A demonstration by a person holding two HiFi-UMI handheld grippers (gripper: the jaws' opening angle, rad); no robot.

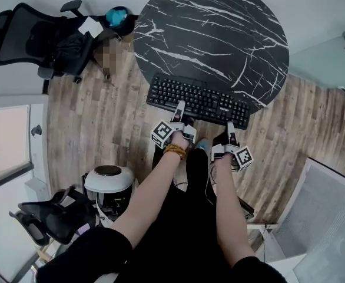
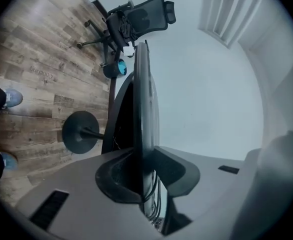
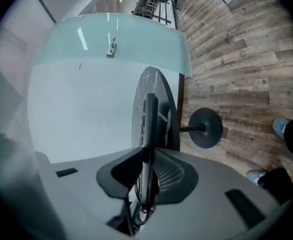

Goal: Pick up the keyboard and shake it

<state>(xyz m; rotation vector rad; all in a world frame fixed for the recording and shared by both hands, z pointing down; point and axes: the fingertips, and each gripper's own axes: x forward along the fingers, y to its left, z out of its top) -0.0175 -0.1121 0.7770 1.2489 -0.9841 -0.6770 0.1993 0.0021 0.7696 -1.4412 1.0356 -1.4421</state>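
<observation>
You hold the keyboard (image 1: 199,98) with both claws. Your left claw (image 1: 179,106) is closed on its near long edge. Your right claw (image 1: 230,125) is closed on the same edge, well to the right of the left one. Each claw presses the thin edge of the board between its two pads. The keyboard lies directly ahead of both claws, across the near rim of the round bench (image 1: 214,34), and its near part hangs past the rim toward you. I think this is why you take it there: the overhanging edge lets one jaw go under and one over. Two grips well apart should also keep the long board from twisting when you shake it.

The head view shows the keys, the spacing of the claws and the overhang, but not the pads. The gripper views show the pads on the board, seen edge-on. Beyond each claw they also show the pedestal foot (image 2: 80,132) of the bench on the wooden floor (image 1: 102,128), which the head view hides under the top. Whether the keyboard is already off the bench, I cannot tell from any view.
</observation>
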